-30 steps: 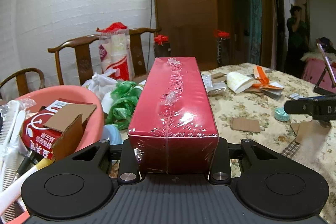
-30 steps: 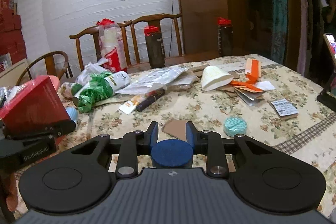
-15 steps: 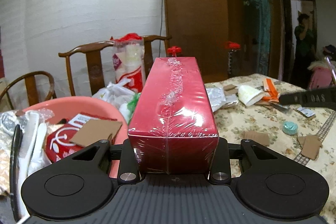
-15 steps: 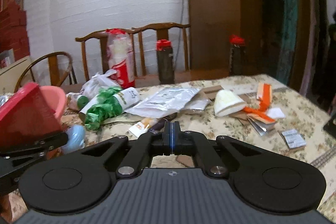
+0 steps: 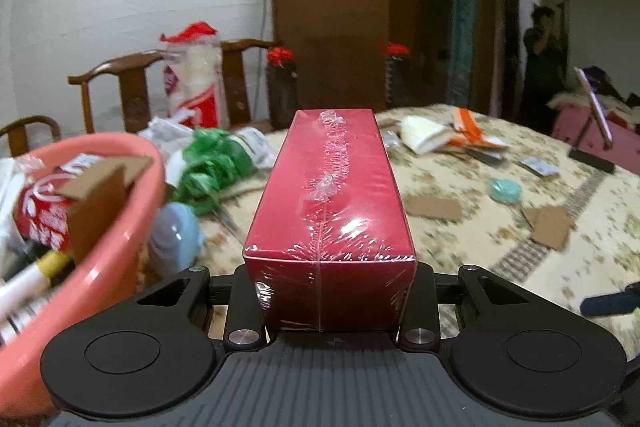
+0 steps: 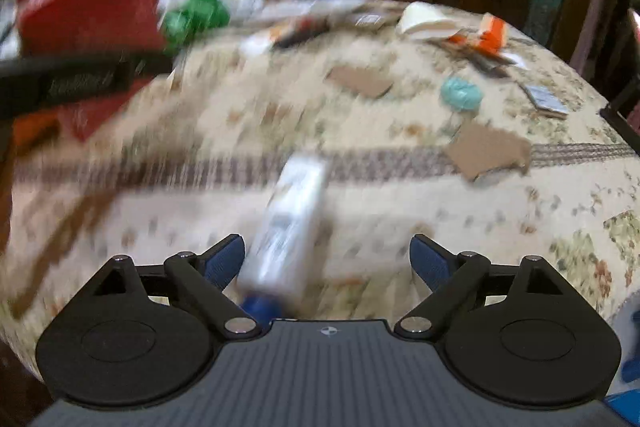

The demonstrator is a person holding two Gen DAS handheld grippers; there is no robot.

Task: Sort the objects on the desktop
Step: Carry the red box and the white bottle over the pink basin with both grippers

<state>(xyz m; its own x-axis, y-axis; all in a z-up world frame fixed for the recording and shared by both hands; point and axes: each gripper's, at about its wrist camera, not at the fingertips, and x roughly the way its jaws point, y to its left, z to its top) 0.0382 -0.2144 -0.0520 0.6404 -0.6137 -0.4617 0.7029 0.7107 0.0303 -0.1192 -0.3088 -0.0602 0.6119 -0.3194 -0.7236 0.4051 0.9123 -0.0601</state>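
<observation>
Left gripper (image 5: 330, 301): jaws clamped on the red shrink-wrapped box (image 5: 330, 195), as a second ago; pink basin (image 5: 132, 227) at its 9 o'clock, likely the drop-off. Right gripper (image 6: 324, 259): jaws have just been opening, now wide. White tube (image 6: 290, 223) lies between them, nearer the left pad, untouched; pickup looks next.

Floral-clothed table (image 6: 360, 131) with cardboard scraps (image 6: 490, 151), teal disc (image 6: 460, 94), white tube (image 6: 290, 223).

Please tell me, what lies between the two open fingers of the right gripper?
In the right wrist view, a blurred white tube with a blue cap lies between the fingers of the open right gripper, nearer its left finger; contact unclear.
</observation>
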